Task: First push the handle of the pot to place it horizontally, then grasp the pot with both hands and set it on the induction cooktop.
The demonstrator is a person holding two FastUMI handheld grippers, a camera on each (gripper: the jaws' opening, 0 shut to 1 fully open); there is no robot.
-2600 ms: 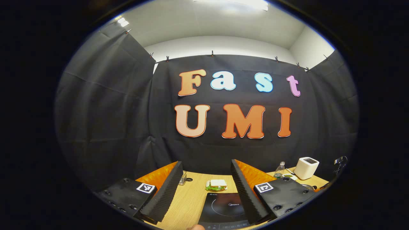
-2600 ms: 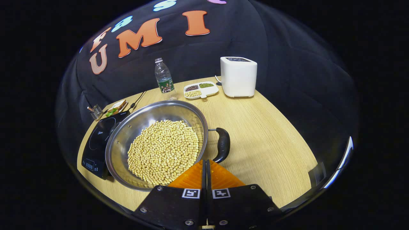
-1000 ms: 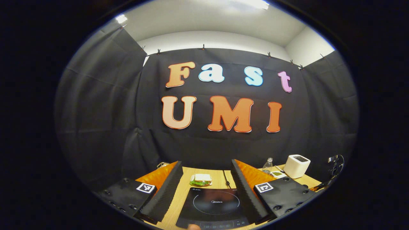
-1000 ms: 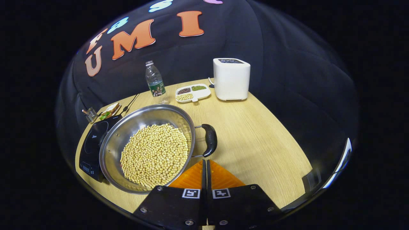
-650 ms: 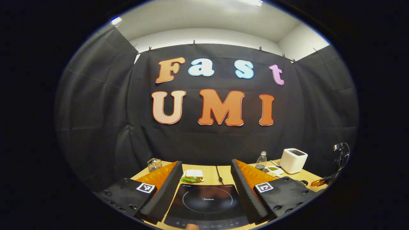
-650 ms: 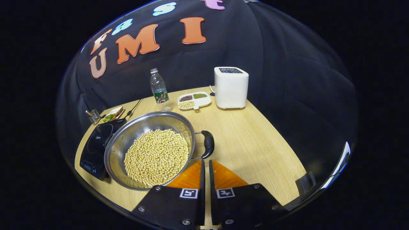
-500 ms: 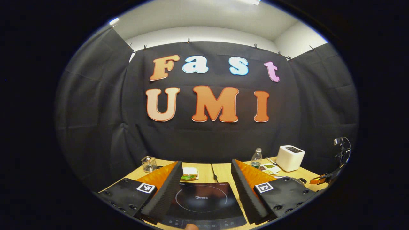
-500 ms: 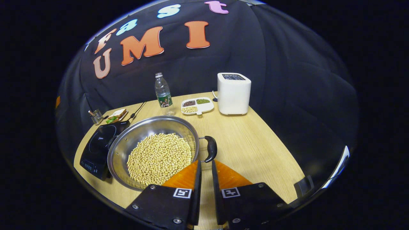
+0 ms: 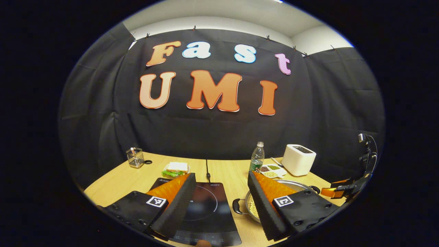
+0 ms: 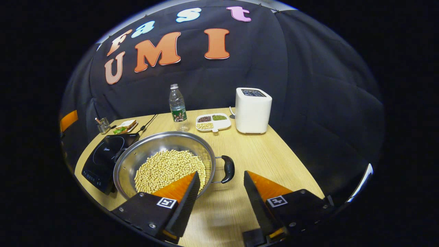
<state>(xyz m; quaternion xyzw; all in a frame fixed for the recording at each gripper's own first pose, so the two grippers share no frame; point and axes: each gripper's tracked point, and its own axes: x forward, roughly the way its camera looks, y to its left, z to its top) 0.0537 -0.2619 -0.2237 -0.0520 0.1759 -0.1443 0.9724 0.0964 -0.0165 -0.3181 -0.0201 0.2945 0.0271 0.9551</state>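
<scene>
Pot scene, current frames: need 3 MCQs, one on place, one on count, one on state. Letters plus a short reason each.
1. Where does the pot stand?
A. on the cooktop
B. on the table beside the cooktop
C. on the toaster

2. How many compartments in the white snack tray?
A. three
B. five
C. one

3. How is the right gripper?
A. shut on the pot handle
B. shut on nothing
C. open, holding nothing

Answers:
1 B: the pot sits on the table, with the black cooktop beside it.
2 A: dark beans, green beans and yellow beans each fill one section.
3 C: its fingers stand wide apart, short of the black handle; bare table shows between them.
</scene>
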